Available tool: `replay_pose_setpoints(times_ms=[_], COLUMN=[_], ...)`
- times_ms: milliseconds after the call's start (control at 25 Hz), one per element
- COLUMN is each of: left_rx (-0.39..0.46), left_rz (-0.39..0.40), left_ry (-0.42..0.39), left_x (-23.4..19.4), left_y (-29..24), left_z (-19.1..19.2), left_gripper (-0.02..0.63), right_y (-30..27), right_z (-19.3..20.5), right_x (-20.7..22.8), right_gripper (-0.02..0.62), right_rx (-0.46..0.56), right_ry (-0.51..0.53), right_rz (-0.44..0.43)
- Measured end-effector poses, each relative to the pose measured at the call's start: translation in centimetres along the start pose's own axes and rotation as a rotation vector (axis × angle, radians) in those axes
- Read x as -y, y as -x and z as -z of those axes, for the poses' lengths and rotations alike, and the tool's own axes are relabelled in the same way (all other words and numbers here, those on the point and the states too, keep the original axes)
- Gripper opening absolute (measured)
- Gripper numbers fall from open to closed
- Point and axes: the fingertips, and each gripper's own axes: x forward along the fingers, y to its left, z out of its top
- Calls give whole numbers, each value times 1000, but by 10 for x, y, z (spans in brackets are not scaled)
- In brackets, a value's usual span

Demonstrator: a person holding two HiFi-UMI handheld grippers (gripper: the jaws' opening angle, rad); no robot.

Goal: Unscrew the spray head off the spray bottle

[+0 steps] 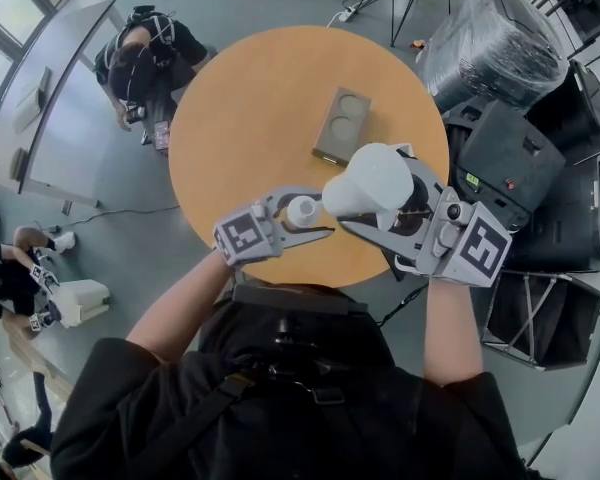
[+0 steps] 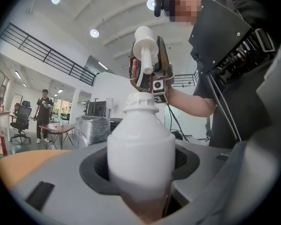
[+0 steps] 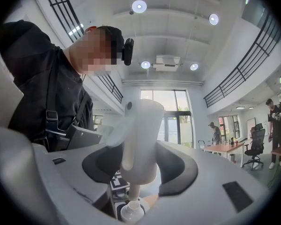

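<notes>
White spray bottle (image 2: 140, 158) sits upright, clamped in the left tool (image 1: 302, 218) over the bench (image 1: 270, 98) edge — spray head (image 3: 139, 125), gripped by the right tool (image 3: 140, 165), hangs straight above its neck, tube pointing down.

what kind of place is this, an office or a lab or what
Probably an open-plan office or shared workspace with a high ceiling. There is a round wooden table, a black wheeled office chair and a black-railed upper gallery running along the wall.
</notes>
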Motion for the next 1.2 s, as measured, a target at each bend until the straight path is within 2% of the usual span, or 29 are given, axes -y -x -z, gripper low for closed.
replay_pose_setpoints(times_ms=[280,520,720,960,1200], left_rx=[4,13,9,10,-1], left_rz=[-51,-107,-133,-165,-198], left_ry=[-35,-42,-55,-6,-13], left_x=[-11,-24,-35,-57,-65], left_y=[-21,-10,-7,-9,-15], left_z=[0,3,18,44,73], left_gripper=[284,284,284,284,285], right_y=[31,33,39,49,65], right_z=[14,54,103,176,242], right_x=[33,49,64,83,90], right_gripper=[247,247,249,249,248], right_rx=[-41,-142,-238,-355,-454], right_ry=[9,-37,-95,-194,-254], right_rz=[74,145,198,249,287])
